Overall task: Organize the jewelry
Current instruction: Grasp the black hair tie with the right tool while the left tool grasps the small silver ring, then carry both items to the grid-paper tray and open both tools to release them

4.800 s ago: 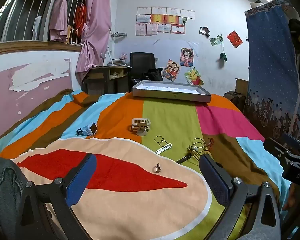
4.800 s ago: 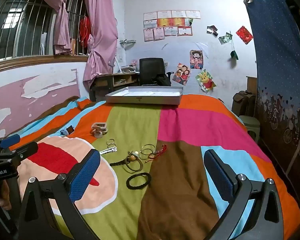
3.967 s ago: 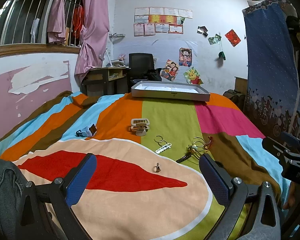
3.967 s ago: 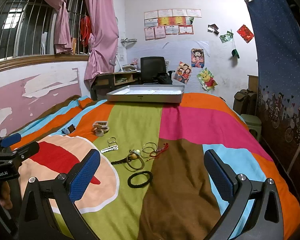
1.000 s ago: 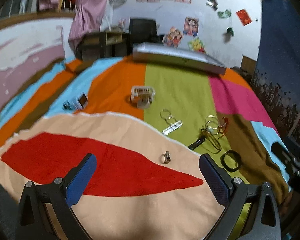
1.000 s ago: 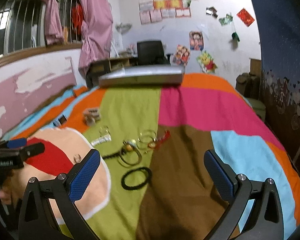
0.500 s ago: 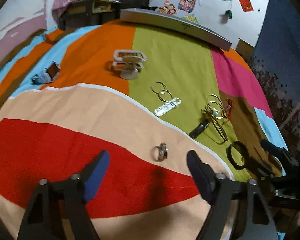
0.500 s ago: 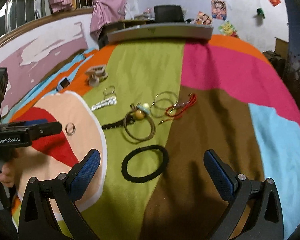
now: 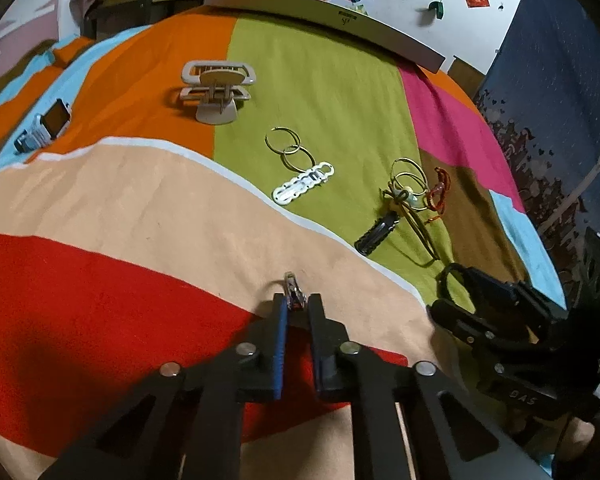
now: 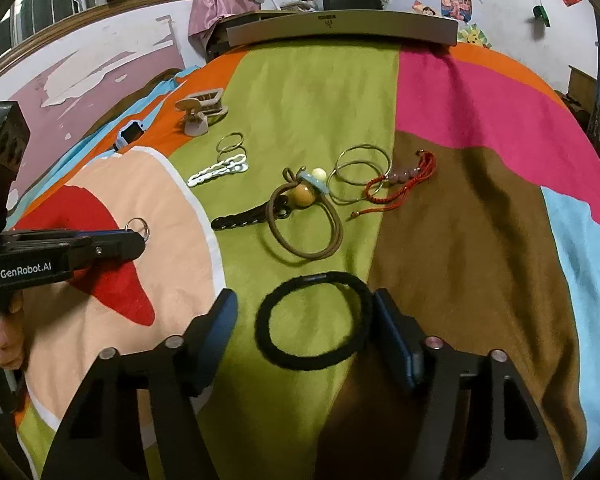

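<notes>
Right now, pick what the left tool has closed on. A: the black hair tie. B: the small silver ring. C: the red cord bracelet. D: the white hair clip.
B: the left tool is pinched shut on the small silver ring over the red and peach patch; the black hair tie lies between the open fingers of the right tool.

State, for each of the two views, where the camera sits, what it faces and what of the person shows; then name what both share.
Left wrist: behind the left gripper, facing down at the bedspread; fingers shut on a silver ring.
Right wrist: behind the right gripper, open around a black hair tie; a hand shows at left.
Shared: ring, hair tie, beige claw clip, grey tray.
</notes>
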The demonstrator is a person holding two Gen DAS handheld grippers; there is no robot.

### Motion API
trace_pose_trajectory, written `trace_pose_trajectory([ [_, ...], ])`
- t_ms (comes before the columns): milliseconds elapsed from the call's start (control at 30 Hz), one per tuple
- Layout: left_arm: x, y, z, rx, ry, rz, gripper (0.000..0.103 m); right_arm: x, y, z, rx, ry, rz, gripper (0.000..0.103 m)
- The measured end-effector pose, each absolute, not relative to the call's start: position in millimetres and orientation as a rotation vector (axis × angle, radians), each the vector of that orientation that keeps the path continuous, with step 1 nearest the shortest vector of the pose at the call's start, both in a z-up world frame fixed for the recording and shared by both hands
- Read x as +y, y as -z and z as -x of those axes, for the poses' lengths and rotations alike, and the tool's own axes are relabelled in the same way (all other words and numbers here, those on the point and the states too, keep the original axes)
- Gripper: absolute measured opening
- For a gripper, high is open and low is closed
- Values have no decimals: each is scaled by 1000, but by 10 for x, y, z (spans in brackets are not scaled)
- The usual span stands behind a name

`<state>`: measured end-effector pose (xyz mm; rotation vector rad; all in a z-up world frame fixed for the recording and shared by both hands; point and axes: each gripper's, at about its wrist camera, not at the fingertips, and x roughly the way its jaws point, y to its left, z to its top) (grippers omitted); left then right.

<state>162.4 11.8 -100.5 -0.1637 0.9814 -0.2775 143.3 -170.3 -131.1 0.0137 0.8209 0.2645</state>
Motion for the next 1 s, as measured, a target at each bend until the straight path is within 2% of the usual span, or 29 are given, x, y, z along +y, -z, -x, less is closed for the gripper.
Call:
trace_pose_trajectory([
  [267,132,982,-1559,991,305,191,8,-1696,1331,-1373,838,-274,-47,39],
  [400,104,938,-1493,983,336,197,8,-1707,1323,-1331,832,-274,-60,17],
  [467,87,906,-1478,972,351,197,8,-1763,1316,-1322,828,-279,-98,11],
  [533,88,874,-1458,960,366,203,8,-1797,1308,-1309,822,-280,-122,8],
  [1000,-82,857,-1364,954,442,170,8,-1780,1259,-1089,855,-316,-107,5],
])
